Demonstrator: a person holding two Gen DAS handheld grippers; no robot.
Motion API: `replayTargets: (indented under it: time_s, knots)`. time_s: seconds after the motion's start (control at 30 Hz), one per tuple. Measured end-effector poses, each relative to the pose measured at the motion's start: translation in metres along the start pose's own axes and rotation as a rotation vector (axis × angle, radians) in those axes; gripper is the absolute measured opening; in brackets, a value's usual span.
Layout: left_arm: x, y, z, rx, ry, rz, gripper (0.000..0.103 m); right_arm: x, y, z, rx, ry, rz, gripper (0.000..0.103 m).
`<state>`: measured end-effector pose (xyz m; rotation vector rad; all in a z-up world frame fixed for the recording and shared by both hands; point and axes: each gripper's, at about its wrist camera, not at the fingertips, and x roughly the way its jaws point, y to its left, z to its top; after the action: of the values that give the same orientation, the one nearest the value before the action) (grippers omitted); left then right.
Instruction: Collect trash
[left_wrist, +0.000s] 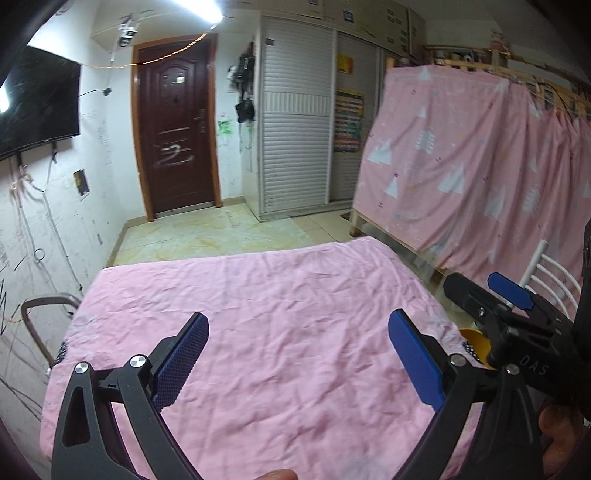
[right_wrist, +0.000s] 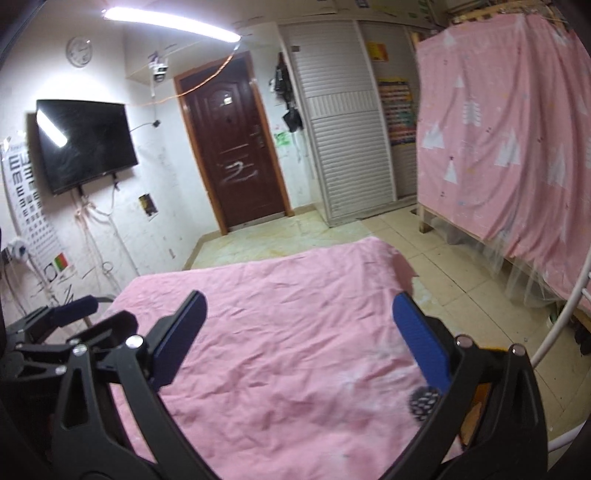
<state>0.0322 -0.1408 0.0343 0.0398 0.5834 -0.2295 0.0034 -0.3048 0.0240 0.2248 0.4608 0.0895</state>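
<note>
We hold the left gripper over the near half of a table spread with a wrinkled pink cloth, its blue-padded fingers spread wide with nothing between them. The right gripper hangs over the same cloth just beside it, jaws likewise wide apart and empty; it shows at the right edge of the left wrist view. We see no piece of trash on the cloth in either view. A small dark dotted object lies at the cloth's right edge, partly hidden by the right gripper's finger, and we cannot tell what it is. Just past that edge, something yellow sits low beside the table, next to a white chair. Farther off, a pink patterned curtain drapes a wooden frame on the right. A dark wooden door, a white slatted wardrobe and a wall-mounted television stand along the far walls.
</note>
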Motion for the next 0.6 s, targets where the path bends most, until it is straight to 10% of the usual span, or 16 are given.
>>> replayTargets:
  time_s: [0.6]
  knots:
    - [-0.022, 0.047, -0.009, -0.075, -0.021, 0.059, 0.088, 0.011, 0.055, -0.003, -0.084, 0.034, 0.069, 0.097]
